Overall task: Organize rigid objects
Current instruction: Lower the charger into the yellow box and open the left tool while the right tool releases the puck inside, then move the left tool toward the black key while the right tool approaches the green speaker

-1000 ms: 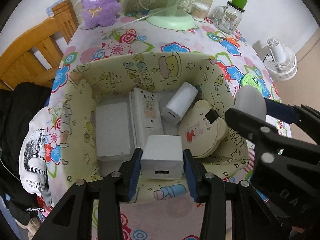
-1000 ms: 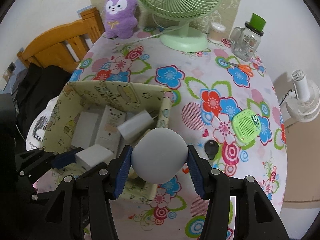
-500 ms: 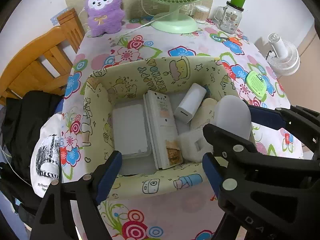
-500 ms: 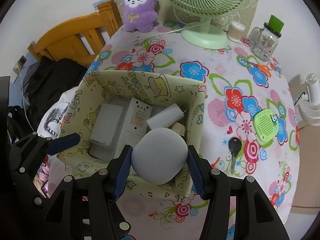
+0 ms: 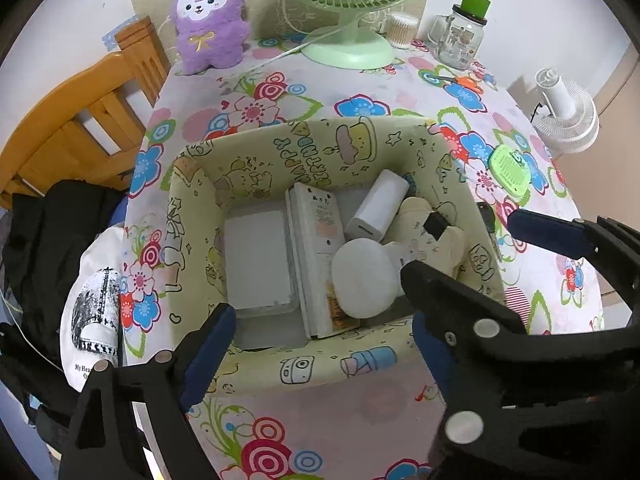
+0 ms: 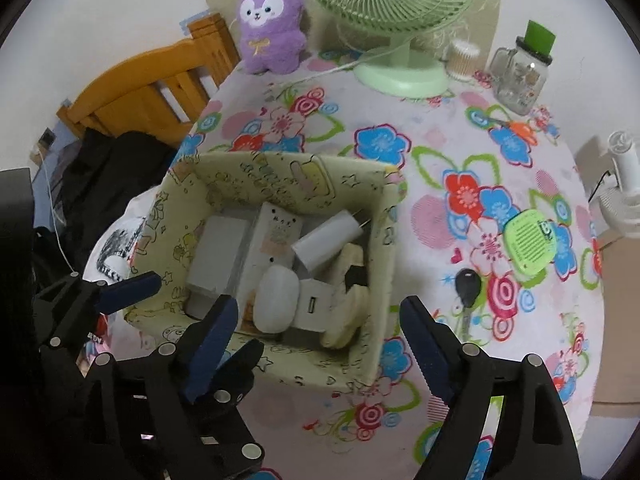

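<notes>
The desk (image 6: 500,92), in its flowered cloth, carries my box (image 6: 382,264) at its near left. Most of what I am sorting already lies in there. Along the box floor, left to right, lie a flat white case (image 5: 258,258), a long white strip (image 5: 316,256) running near to far, and a white plug (image 5: 378,206) tilted over a cream bear-shaped piece (image 5: 448,240). The grey egg (image 6: 276,298) lies on the near end of the strip, touching the small white cube (image 6: 314,306) just to its right.

My left hand-held gripper (image 5: 316,344) hangs over the near wall of the box, and my right hand-held gripper (image 6: 316,336) hangs just right of it. Both have just been spreading their jaws; they now stand apart with nothing between the pads.

What is left, I judge, lies out on the cloth. The black key (image 6: 466,292) sits just right of the box, its blade pointing near. The green card (image 6: 530,238) lies farther right. The key is right of my right hand-held gripper's jaws, so that hand is the nearer one, and I would set the jaws across the blade.
</notes>
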Demonstrator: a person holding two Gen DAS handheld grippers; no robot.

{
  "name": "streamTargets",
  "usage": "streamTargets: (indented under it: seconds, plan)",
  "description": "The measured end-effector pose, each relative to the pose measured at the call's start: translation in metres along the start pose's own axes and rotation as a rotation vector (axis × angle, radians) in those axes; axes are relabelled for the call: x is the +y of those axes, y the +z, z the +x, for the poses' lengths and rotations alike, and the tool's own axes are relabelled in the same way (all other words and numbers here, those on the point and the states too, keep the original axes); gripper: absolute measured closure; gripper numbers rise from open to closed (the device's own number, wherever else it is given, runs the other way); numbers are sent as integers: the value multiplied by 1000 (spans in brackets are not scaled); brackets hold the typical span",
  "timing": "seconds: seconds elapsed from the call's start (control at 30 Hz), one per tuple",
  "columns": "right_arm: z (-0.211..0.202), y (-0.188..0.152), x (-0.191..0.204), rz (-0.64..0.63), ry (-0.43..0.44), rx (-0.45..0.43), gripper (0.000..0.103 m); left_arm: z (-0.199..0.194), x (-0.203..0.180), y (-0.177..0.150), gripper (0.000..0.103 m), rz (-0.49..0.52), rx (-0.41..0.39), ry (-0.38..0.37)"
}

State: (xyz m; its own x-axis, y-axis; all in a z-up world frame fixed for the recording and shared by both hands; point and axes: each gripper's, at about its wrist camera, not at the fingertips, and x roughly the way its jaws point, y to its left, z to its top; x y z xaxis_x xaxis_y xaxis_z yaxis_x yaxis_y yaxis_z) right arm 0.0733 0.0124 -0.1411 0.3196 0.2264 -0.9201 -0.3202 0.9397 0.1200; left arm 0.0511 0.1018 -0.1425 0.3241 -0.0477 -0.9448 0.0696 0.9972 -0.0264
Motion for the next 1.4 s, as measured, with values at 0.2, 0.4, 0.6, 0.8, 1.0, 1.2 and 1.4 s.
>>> streamTargets:
  seconds: [0.2,0.4,0.6,0.8,1.0,1.2,1.4]
  plan:
    - [-11,-2,-13,27,-9,-12,17,-7,-12,3,10,20,-19,-6]
    - [-28,-4,-25,38,-28,-42,17,-18,-26,7,8,45,-48,-8]
    - [-43,-4,-35,43,-40,-69,17,-30,-39,11,8,58,-75,-2]
    - [-58,-3,-44,40,-47,-94,16,-41,-52,15,7,60,-97,5]
    - [-71,-6,-59,43,-57,-113,13,-50,-68,18,6,61,-117,12]
    - [-83,-9,-76,50,-70,-127,13,-59,-89,21,5,74,-135,14]
    - [-94,-13,-98,63,-90,-139,13,-65,-108,25,4,82,-150,10]
